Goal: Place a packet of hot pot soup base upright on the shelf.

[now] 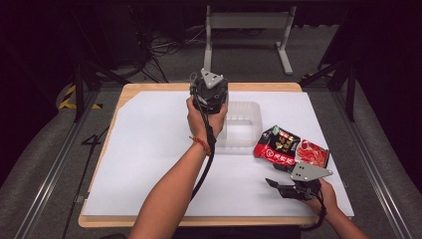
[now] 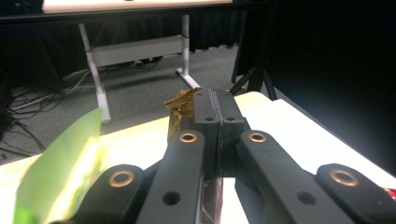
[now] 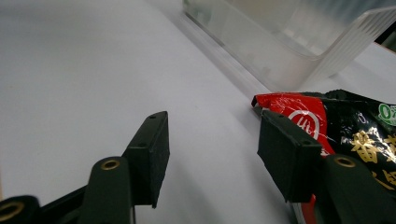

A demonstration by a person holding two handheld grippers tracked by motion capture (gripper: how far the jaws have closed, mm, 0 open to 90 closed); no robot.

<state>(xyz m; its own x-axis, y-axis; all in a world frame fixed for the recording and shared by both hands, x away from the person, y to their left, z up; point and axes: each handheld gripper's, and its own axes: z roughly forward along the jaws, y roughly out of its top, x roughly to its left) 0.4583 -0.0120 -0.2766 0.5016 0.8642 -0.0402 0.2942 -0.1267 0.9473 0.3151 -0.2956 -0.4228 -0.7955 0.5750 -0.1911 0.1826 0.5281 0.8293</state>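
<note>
Overhead, I see my left gripper (image 1: 211, 94) raised beside the clear tub (image 1: 242, 123), my right gripper (image 1: 278, 185) low near the red-and-black packets (image 1: 277, 146). Left gripper view: jaws pinched shut on a gold-brown wrapper (image 2: 180, 105). Right gripper view: jaws part-open, empty, just left of a packet.

High view above the near edge facing forward and down, claw views low and close, sharing the white table (image 1: 149, 149).

free: left half of white sheet (image 1: 149, 149) | blocked: clear bin (image 1: 244, 124) centre, snack packets (image 1: 288, 149) right
</note>
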